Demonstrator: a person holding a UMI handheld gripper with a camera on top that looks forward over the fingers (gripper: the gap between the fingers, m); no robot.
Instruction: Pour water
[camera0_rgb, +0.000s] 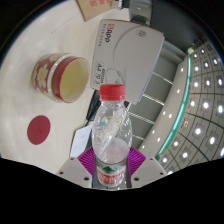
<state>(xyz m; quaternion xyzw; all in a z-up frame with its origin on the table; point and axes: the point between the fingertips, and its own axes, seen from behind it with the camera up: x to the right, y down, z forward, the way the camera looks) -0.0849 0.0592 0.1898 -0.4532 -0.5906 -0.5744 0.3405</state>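
Note:
A clear plastic water bottle (112, 138) with a red cap and a red-green label stands upright between my fingers, held up over the table. My gripper (111, 160) is shut on the bottle; both purple pads (88, 157) press against its sides. Beyond the bottle and to its left, a red-and-cream paper cup (62, 75) lies tilted on the white table (30, 100), with its open mouth facing the bottle. The bottle's base is hidden below the fingers.
A white box with red lettering (128, 50) lies beyond the bottle's cap. A red round coaster (38, 129) rests on the table to the left of the fingers. To the right the table ends at a green-trimmed edge (180, 115), with a tiled floor below.

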